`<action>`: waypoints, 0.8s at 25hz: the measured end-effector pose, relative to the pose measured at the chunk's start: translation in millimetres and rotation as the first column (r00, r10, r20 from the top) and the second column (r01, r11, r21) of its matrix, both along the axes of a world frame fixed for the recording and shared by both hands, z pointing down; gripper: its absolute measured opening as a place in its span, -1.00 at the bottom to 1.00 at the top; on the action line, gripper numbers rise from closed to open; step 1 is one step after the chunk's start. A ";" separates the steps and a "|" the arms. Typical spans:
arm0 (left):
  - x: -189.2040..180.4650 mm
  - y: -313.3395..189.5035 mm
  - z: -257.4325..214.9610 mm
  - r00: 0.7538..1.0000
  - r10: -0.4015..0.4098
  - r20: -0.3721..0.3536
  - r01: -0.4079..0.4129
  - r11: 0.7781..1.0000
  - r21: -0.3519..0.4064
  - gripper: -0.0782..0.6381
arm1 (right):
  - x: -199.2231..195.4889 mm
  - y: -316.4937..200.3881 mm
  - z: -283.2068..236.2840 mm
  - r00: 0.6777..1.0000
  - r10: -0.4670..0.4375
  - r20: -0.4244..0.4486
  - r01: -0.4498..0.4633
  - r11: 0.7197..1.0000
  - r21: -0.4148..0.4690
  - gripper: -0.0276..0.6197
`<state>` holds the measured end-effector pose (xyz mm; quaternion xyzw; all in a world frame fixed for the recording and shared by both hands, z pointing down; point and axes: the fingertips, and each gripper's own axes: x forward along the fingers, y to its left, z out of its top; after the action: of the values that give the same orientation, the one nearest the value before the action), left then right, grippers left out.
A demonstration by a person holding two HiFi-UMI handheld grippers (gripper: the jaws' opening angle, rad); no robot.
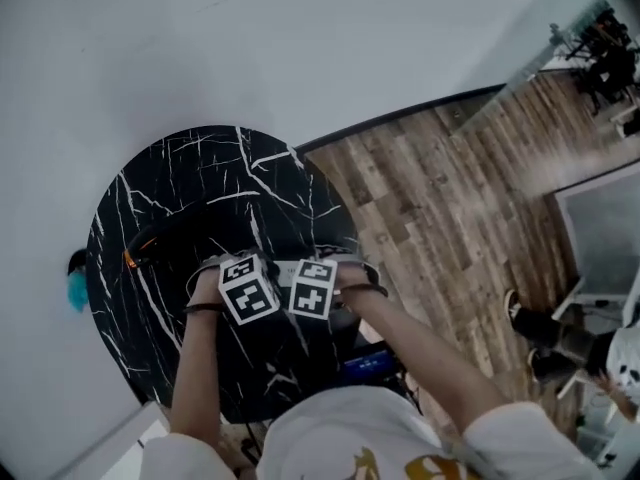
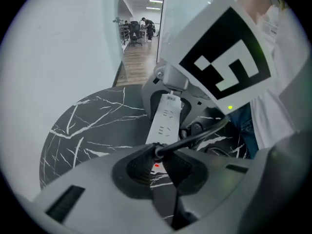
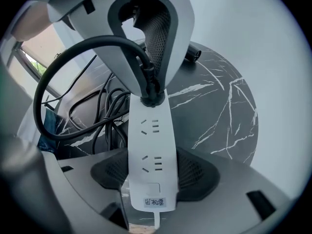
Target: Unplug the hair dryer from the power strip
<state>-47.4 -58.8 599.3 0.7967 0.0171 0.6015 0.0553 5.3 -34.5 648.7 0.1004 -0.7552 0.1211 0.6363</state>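
Both tongs are clamped and meet over the near middle of the table. The left tongs (image 2: 159, 170) have their jaws drawn narrow on the black plug (image 2: 157, 150), one pad on each side of it. The right tongs (image 3: 152, 173) hold the white power strip (image 3: 150, 130) across its width at the labelled end, pads against both long edges. In the head view their marker cubes sit side by side, almost touching.

The round black table (image 1: 160, 198) with white veins stands against a pale wall, with wood floor (image 1: 430, 198) to its right. The power strip runs lengthwise from one pair of tongs to the other, with two free sockets between them. A black cord (image 3: 53, 77) leaves the plug, swings out in a wide loop and joins a bundle of loose coils at the near side of the table, by the person. A short black tube (image 3: 192, 52) lies at the table's far edge; what it belongs to cannot be told. The plug sits in the last socket, at the end away from the label, tight against the white face.
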 end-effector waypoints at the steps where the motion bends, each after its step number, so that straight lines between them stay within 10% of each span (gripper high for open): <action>1: -2.9 1.8 0.7 1.000 0.001 0.013 -0.001 1.000 -0.005 -0.64 | -2.1 0.6 0.2 1.000 -0.006 0.001 0.006 1.000 -0.002 -0.08; 6: -0.2 -12.7 -3.5 1.000 0.007 -0.021 -0.009 0.991 -0.131 -0.63 | -6.0 -0.7 1.0 1.000 -0.005 0.016 0.005 1.000 -0.002 -0.09; 12: -5.3 -0.4 -0.2 1.000 0.023 0.004 -0.023 0.999 0.028 -0.65 | -5.5 -0.9 0.5 1.000 -0.001 0.014 0.001 1.000 -0.003 -0.08; 20: 0.8 -9.4 -7.4 0.998 -0.023 -0.065 0.015 0.991 -0.134 -0.63 | -8.1 1.4 0.5 0.999 0.011 0.033 -0.010 1.000 -0.011 -0.09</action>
<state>-46.6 -68.1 591.9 0.8109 0.0515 0.5717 0.1136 -2.8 -33.1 649.2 0.0990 -0.7646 0.1302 0.6234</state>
